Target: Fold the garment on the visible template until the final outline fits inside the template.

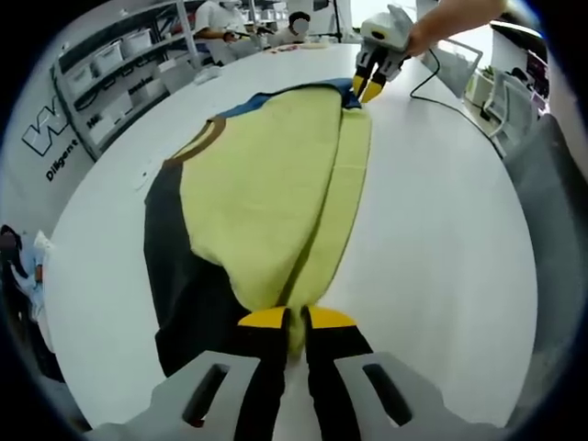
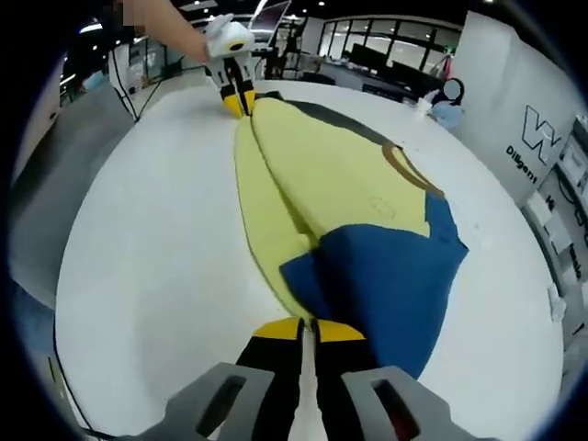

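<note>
in the left gripper view, the left gripper has its yellow-tipped fingers drawn close together, pinching the near end of the garment. at the far end, the right gripper pinches the opposite corner, fingers narrow on the cloth, held by a hand.

in the right gripper view, the right gripper nips the blue part of the garment between nearly closed fingers, and the left gripper grips the far tip.

the garment lies stretched along the white table, yellow cloth folded over in a long lengthwise crease, blue and dark panels along one side. broad bare tabletop runs beside the folded edge. shelves stand beyond the table's far rim.
</note>
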`<move>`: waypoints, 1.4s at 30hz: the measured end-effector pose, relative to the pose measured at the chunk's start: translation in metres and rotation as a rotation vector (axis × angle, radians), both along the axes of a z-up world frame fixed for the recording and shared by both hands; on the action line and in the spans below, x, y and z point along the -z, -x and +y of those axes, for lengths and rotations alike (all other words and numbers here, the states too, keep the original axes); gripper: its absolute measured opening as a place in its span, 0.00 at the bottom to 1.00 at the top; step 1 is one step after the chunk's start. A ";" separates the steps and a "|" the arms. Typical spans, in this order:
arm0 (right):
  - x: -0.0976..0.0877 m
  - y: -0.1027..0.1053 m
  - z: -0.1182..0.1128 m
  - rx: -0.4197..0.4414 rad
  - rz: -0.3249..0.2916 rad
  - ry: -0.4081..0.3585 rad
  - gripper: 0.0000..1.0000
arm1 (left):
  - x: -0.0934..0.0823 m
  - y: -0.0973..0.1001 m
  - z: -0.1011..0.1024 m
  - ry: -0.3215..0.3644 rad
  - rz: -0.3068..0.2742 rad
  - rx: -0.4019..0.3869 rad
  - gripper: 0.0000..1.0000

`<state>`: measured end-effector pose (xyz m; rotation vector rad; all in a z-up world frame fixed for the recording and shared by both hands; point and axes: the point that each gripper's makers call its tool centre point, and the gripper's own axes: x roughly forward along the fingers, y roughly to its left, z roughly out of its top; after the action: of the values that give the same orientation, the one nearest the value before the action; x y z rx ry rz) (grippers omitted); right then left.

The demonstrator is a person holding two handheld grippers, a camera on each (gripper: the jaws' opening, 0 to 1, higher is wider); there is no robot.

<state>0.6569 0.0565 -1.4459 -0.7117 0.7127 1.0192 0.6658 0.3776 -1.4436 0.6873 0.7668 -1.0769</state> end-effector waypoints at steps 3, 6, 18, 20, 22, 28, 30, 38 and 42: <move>0.000 0.000 0.000 -0.016 -0.015 0.020 0.00 | 0.000 0.000 0.000 -0.013 -0.007 0.005 0.04; -0.001 0.000 -0.001 0.002 -0.002 0.015 0.00 | -0.001 0.001 0.000 -0.017 -0.008 0.010 0.04; -0.034 0.002 -0.007 0.006 0.003 -0.043 0.00 | -0.039 0.002 -0.005 0.062 -0.012 -0.004 0.03; -0.045 0.004 -0.008 -0.003 0.001 -0.058 0.00 | -0.046 0.001 -0.006 0.075 -0.013 -0.009 0.03; -0.051 0.007 -0.009 -0.011 -0.001 -0.062 0.00 | -0.054 0.002 -0.008 0.091 -0.013 -0.015 0.03; -0.075 0.014 -0.013 -0.024 -0.010 -0.090 0.00 | -0.077 0.005 -0.010 0.144 -0.007 -0.038 0.03; -0.083 0.016 -0.014 -0.029 -0.022 -0.094 0.00 | -0.086 0.006 -0.010 0.165 -0.002 -0.050 0.03; -0.115 0.031 -0.009 -0.021 -0.038 -0.177 0.00 | -0.109 0.015 -0.005 0.201 0.005 -0.060 0.03; -0.120 0.040 -0.008 -0.027 -0.043 -0.191 0.00 | -0.111 0.024 -0.003 0.198 0.012 -0.039 0.03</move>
<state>0.6165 0.0482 -1.3255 -0.5765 0.5611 1.0772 0.6414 0.3747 -1.3326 0.4961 0.6708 -1.1050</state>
